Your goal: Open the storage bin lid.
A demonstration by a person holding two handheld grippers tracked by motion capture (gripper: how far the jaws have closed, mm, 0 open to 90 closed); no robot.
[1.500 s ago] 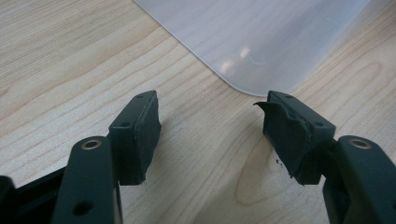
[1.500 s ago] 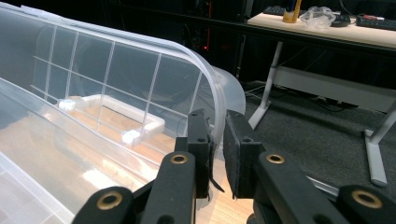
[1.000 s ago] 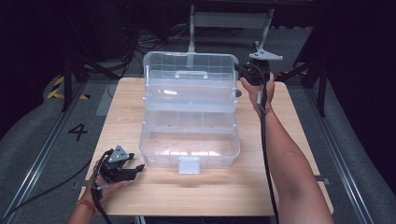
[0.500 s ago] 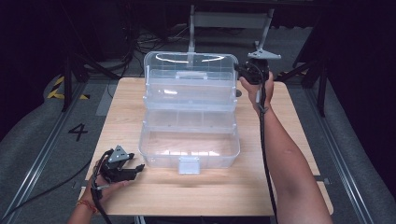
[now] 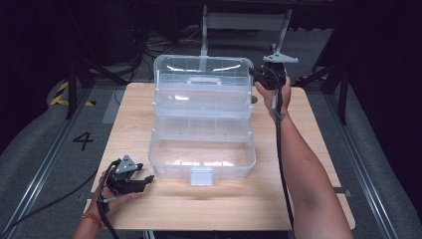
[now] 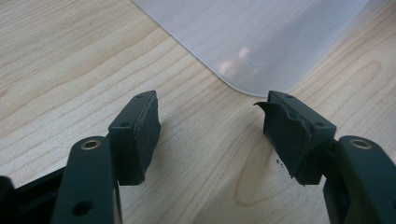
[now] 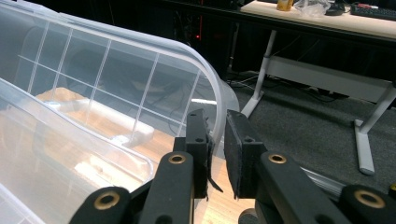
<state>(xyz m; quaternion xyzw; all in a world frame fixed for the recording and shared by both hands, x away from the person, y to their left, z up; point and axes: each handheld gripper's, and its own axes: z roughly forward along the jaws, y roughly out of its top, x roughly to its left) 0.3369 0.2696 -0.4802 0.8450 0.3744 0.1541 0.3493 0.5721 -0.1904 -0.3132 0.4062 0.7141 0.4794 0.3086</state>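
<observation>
A clear plastic storage box (image 5: 201, 149) sits open at the middle of the wooden table (image 5: 318, 149), its lid (image 5: 201, 74) raised toward the far edge. The right gripper (image 5: 259, 77) has its jaws clamped on the lid's right rim. The left gripper (image 5: 142, 181) rests near the front left corner, jaws apart, holding nothing.

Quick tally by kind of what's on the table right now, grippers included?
Clear plastic storage box, lid open: 1
Grippers: 2, the left gripper resting open on the wooden table, the right gripper clamped on the rim of the lid
Total: 3
</observation>
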